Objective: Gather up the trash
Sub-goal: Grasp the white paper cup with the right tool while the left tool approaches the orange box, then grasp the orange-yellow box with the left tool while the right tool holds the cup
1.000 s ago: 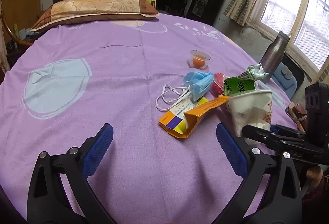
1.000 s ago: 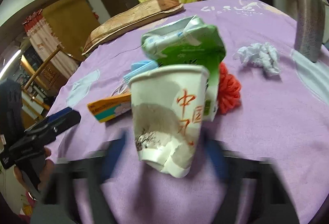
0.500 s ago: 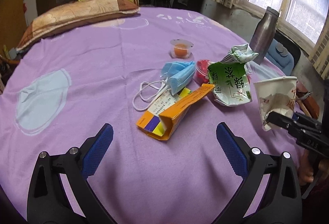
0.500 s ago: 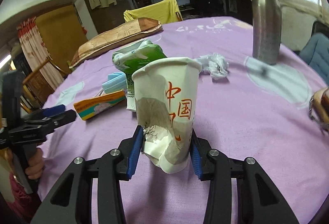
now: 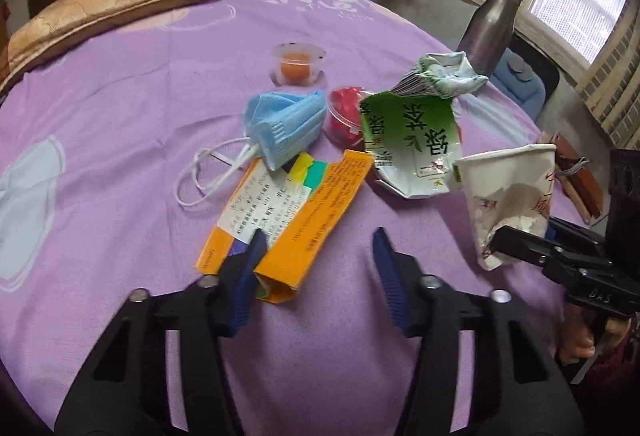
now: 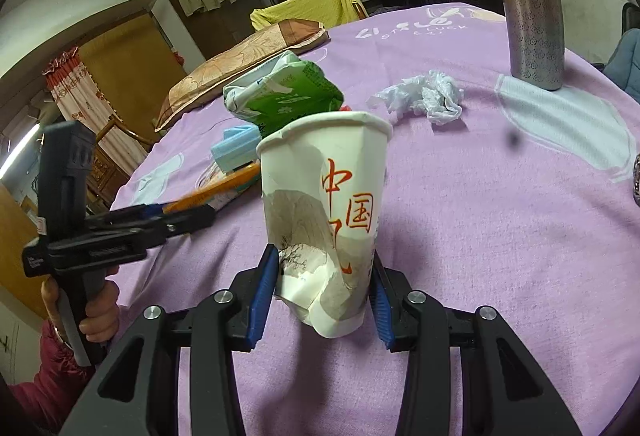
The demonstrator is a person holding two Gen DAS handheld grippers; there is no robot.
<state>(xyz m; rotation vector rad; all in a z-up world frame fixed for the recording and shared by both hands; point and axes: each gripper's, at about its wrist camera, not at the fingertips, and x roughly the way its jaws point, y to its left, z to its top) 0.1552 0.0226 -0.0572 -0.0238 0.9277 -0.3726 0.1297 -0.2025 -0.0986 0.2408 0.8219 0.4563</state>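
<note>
Fingers, left: the left gripper (image 5: 318,244) is closing its blue ribbed fingers (image 5: 250,268) around the near end of the orange carton (image 5: 288,220); one finger lies against the carton's edge, the other stands clear of it, so no grip shows yet.
Fingers, right: the right gripper (image 6: 324,276) is clamped on the crushed base of the paper cup (image 6: 324,204), held upright with its mouth up, likely so trash can be dropped into it.
Landmark: the orange carton lies flat on the purple cloth (image 5: 120,116); whether that cloth covers a bed or a counter I cannot tell.
Orange carton: flattened card sleeve, open at the near end, with a white printed label on top.
Face mask (image 5: 284,124): pleated pale-blue fabric, folded, just beyond the carton and overlapping its far corner; white ear loops trail to the left.
Green tea carton (image 5: 412,140): waxed card, crumpled at the top, just right of the orange carton's far end.
Red tub (image 5: 344,112): clear plastic with red contents, between mask and tea carton.
Orange cup (image 5: 298,62): small clear lidded pot, farther beyond the mask.
Paper cup: thin white paper with red characters, dented low down, well to the right of the orange carton.
Crumpled white plastic (image 6: 424,98): loose wad, beyond the paper cup, near the steel bottle (image 6: 528,4).
</note>
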